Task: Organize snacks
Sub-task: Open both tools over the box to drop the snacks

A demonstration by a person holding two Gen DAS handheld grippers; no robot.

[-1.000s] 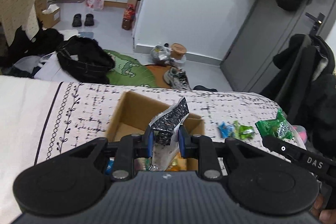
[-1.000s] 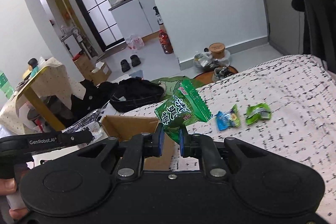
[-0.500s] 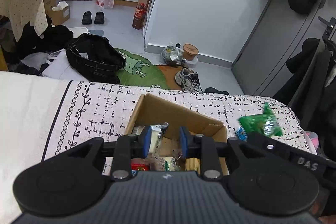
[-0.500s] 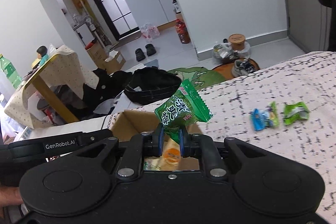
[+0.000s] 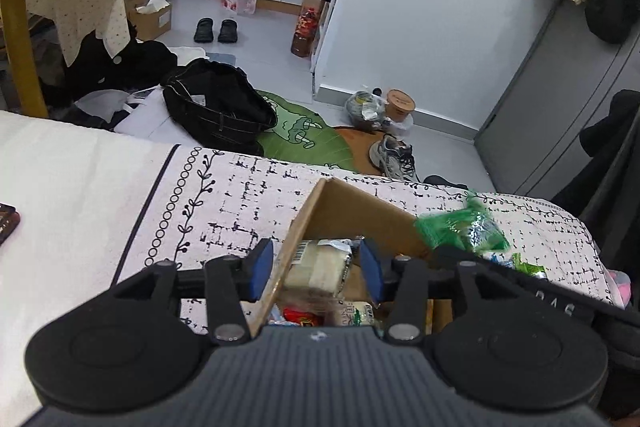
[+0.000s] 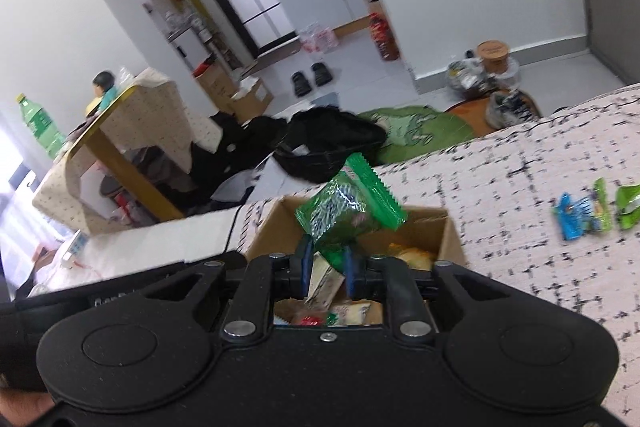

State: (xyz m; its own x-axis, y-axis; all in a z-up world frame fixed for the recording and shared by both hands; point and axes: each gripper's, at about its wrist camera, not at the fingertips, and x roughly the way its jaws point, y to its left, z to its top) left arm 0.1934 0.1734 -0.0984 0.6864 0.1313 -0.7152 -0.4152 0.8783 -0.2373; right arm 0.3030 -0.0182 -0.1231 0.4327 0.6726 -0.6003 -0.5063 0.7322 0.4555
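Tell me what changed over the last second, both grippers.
The left gripper let go of its black-and-silver packet, which is no longer between its fingers; its jaws have just been opening, now wide and empty over the cardboard box. The right gripper carried the green snack packet over the box and its jaws have just been opening, the packet still between them. The blue packet and small green one stayed on the patterned cover.

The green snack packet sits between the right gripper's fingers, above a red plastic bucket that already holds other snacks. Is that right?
Not quite: it is a brown cardboard box, not a red plastic bucket. The right wrist view shows the green snack packet between the right gripper fingers, whose jaws have just been opening, above the box with other snacks inside.
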